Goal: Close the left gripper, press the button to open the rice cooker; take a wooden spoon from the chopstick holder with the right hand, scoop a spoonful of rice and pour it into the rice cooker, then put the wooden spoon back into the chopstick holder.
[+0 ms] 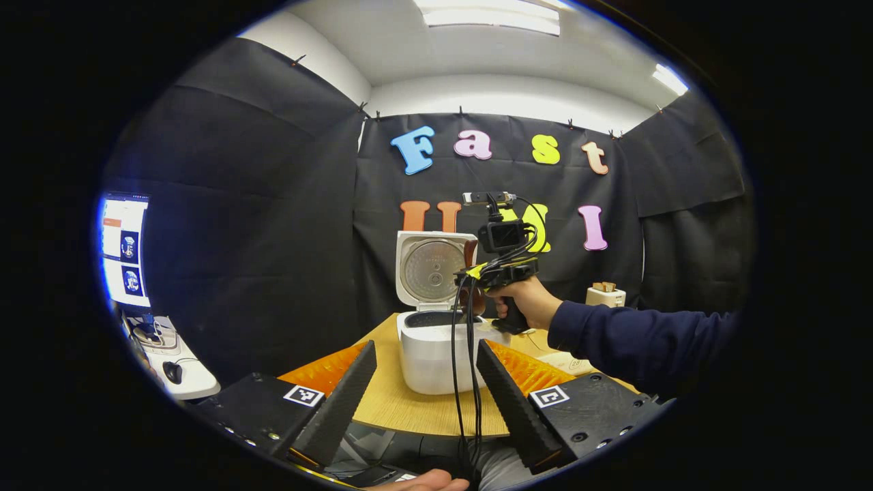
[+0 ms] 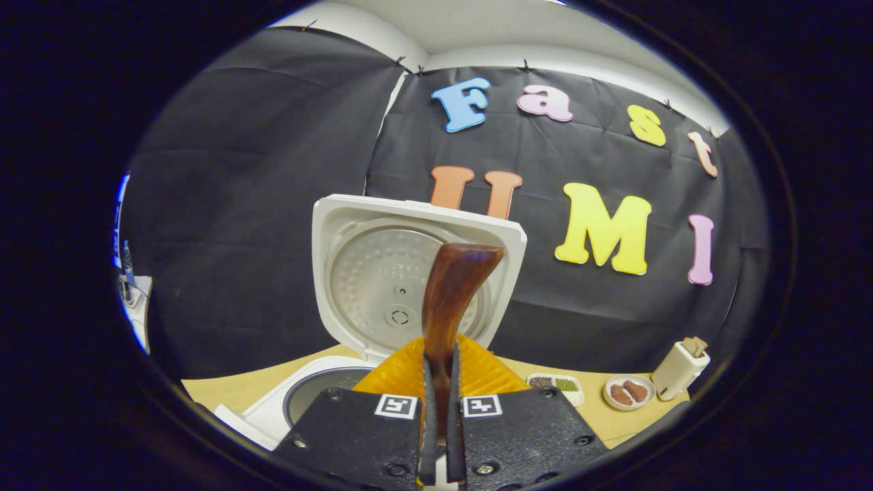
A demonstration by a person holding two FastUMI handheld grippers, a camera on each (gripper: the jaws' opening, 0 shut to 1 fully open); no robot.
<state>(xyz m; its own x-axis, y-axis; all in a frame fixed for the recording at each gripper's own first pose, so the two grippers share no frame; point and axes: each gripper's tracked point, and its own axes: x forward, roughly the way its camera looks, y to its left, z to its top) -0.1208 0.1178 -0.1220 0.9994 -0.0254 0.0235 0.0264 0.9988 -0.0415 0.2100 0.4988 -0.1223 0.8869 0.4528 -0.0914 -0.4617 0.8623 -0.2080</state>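
Left hand-held gripper is sitting low at 6 o'clock of its own view, fingers spread wide, gripping nothing. Rice cooker is standing on the tabletop straight ahead between those fingers, lid standing upright and open.

Right hand-held gripper, held by a hand in a dark sleeve, is hovering above the cooker at 1 o'clock of the pot. In the right gripper view its fingers are pressed together, pinching the wooden spoon; the spoon is pointing up toward 12 o'clock in front of the lid. Chopstick holder is standing at 4 o'clock, near two small dishes.
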